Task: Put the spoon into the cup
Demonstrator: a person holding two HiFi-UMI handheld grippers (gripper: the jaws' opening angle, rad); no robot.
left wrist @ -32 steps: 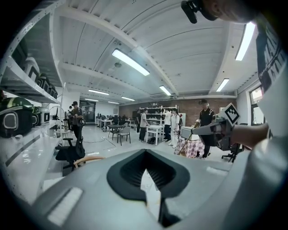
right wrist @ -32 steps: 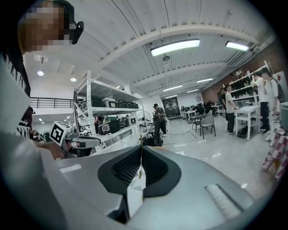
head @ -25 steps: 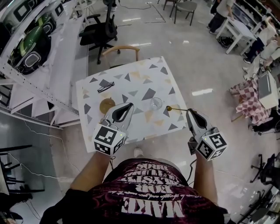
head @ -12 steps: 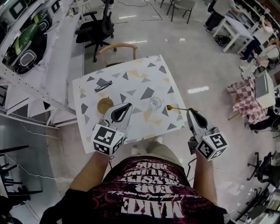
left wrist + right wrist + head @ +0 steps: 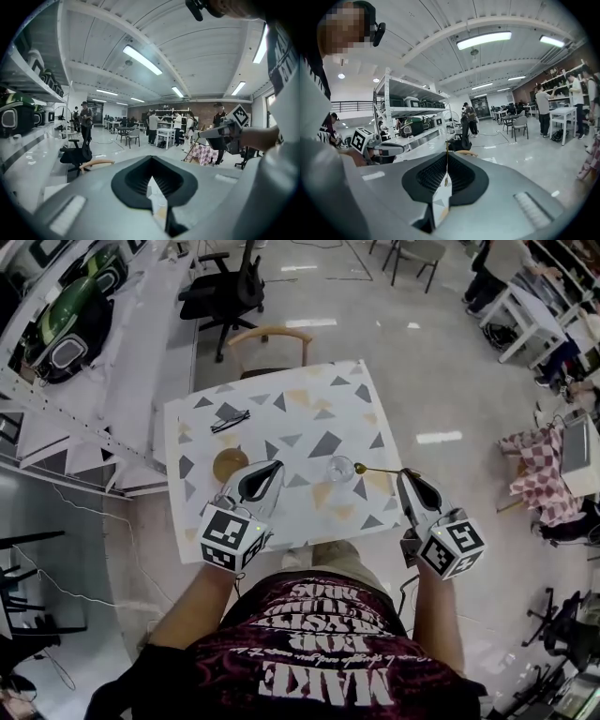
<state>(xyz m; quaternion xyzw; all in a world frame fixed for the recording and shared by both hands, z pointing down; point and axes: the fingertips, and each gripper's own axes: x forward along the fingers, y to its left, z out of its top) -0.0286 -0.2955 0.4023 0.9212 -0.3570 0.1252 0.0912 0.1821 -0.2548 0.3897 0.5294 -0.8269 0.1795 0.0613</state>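
- right gripper (image 5: 405,474) is clamped on the handle end of the spoon (image 5: 380,470); the spoon sticks out level toward the cup (image 5: 340,468), bowl just beside the rim, not in yet
- left gripper (image 5: 274,467) has jaws together with nothing in them, hovering over the desk (image 5: 309,404) near the cup
- next, I'd say: carry the bowl over the mouth, tip it down, lower it in, then release; the cup is clear and looks light, so a rim knock could tip it
- text: only "MAKE" on the shirt is readable, the rest too warped; the gripper cubes carry square markers, no lettering
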